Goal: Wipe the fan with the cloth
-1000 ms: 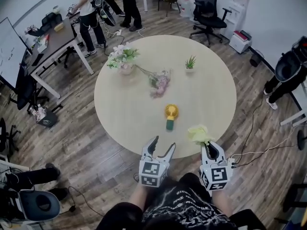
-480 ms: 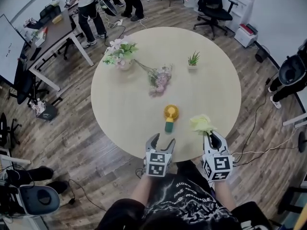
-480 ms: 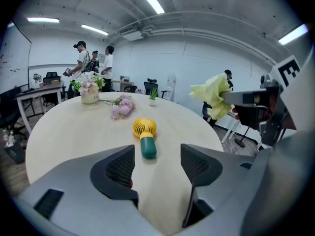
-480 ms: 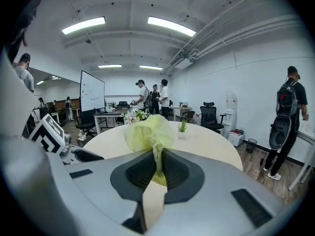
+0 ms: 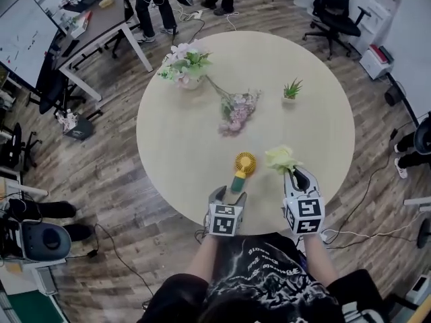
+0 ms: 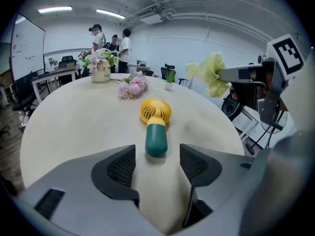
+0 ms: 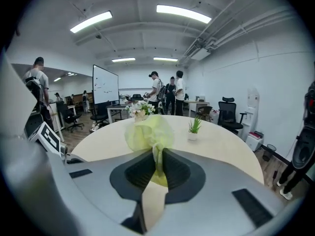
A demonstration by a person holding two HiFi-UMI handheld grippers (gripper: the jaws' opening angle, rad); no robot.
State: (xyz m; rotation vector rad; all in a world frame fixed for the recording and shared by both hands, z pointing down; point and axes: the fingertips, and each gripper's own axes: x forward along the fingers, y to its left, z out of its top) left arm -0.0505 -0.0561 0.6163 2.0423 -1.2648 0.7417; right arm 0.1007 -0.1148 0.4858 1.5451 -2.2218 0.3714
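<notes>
Aiming at the handheld fan (image 5: 242, 169) to steady it, your left tongs (image 5: 229, 194) are closing, empty; your right tongs (image 5: 300, 175) clench the yellow cloth (image 5: 281, 158) beside it.

At centre frame, the fan (image 5: 241, 172) is showing a yellow head and dark green handle; right of it, the cloth (image 5: 281, 158) is glowing pale yellow-green against the beige table (image 5: 182, 133).

Bright, even light fr ceiling strips (image 7: 183, 13); soft shadows; heavy fisheye warp, dark corners; little blur.
</notes>
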